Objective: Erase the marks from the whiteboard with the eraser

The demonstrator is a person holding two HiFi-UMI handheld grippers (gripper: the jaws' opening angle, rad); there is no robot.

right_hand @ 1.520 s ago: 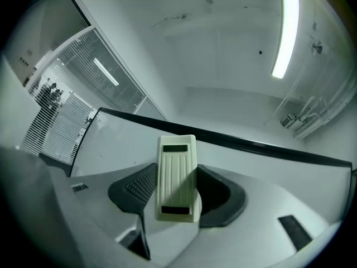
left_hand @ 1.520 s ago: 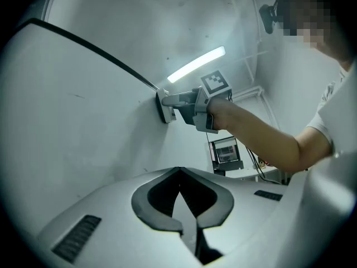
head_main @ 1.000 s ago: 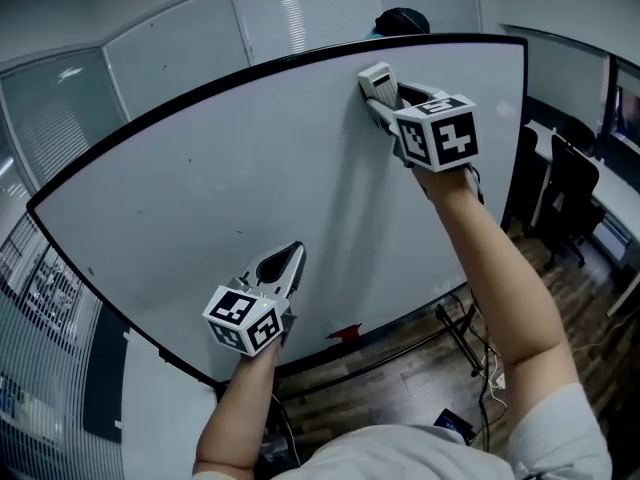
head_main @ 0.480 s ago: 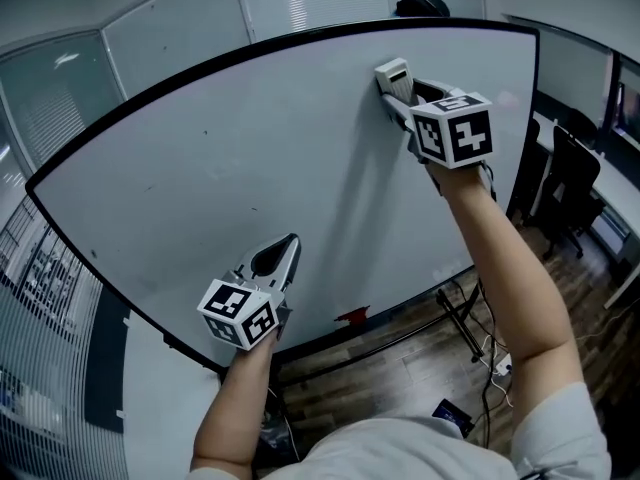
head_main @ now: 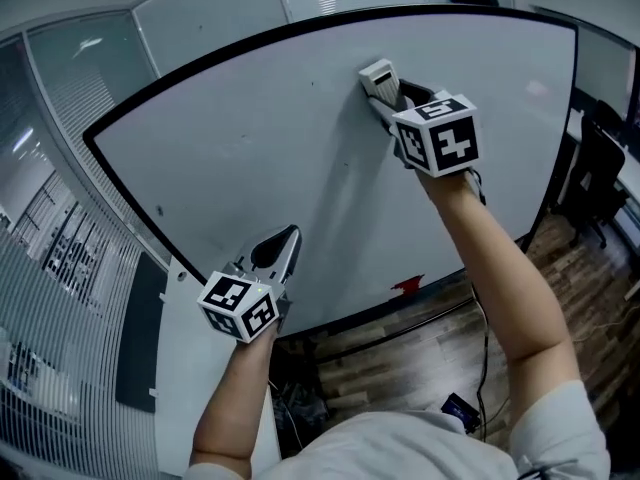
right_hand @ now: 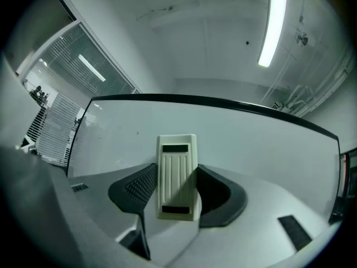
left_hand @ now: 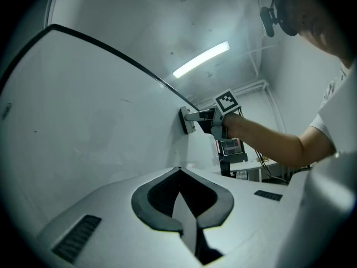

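Right gripper (right_hand: 177, 190), gripping the eraser (right_hand: 177, 172) at one o'clock on the board (head_main: 250, 148), may tilt off flat contact; left gripper (left_hand: 178, 172) clenched, empty.

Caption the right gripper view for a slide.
Right gripper shut on a cream eraser, held up to the whiteboard, with a ceiling light strip overhead.
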